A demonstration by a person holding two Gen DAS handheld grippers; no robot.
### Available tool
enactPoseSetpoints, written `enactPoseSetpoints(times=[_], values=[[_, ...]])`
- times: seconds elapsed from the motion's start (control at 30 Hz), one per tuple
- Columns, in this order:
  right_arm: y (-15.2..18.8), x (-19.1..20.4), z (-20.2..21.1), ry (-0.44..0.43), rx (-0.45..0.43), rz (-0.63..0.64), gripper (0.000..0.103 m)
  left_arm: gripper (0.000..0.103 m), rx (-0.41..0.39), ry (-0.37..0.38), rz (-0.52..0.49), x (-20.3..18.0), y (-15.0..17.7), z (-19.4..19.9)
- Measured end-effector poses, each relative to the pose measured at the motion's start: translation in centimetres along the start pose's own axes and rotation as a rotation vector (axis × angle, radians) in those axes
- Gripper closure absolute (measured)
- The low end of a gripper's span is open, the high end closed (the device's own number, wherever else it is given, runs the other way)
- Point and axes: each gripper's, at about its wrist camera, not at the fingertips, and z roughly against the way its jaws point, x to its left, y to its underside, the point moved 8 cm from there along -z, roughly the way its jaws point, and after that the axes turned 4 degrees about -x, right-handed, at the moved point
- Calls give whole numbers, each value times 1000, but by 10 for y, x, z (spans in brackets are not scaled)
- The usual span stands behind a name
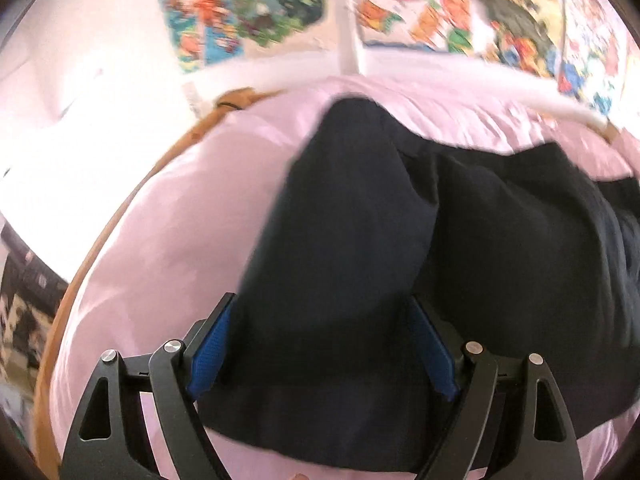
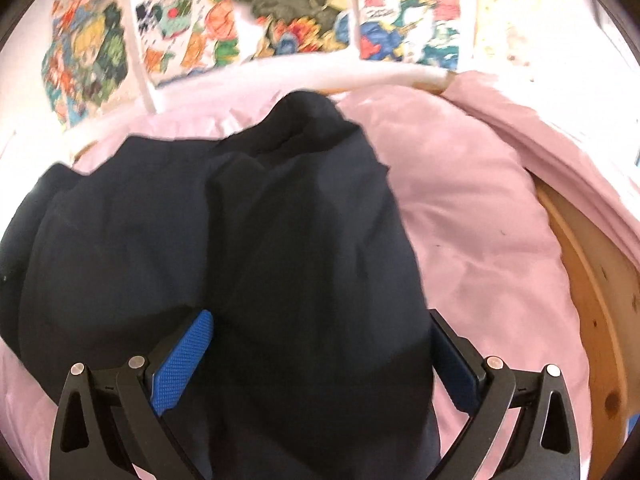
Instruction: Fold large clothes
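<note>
A large dark navy garment lies bunched and partly folded on a pink bed sheet. In the left wrist view my left gripper hangs over the garment's near edge. Its blue pads stand wide apart with cloth lying between them, and I see no pinch. The right wrist view shows the same garment on the sheet. There my right gripper is open wide above a folded lobe of cloth, which it does not grip. Both views are motion-blurred.
A wooden bed frame curves along the right side, and its edge also runs along the left. A white rail borders the far side of the bed. Colourful cartoon posters cover the wall behind.
</note>
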Motion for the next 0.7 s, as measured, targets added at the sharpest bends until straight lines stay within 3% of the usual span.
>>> enactPoseSetpoints(times=[0.17,0.37,0.6,0.7], values=[[7,-8,25,11,-86,-35,0,24,-38,33,82,3,6,19],[12,0,57,-23,-154,-67,0,24,-134,24,-27,-25,14,56],[20,17,108,-69,-245,-82,0,23,-161,162,-54,-50,53,103],[25,31,128,-79,-274,-50,0,7,-176,191,-56,-57,58,120]])
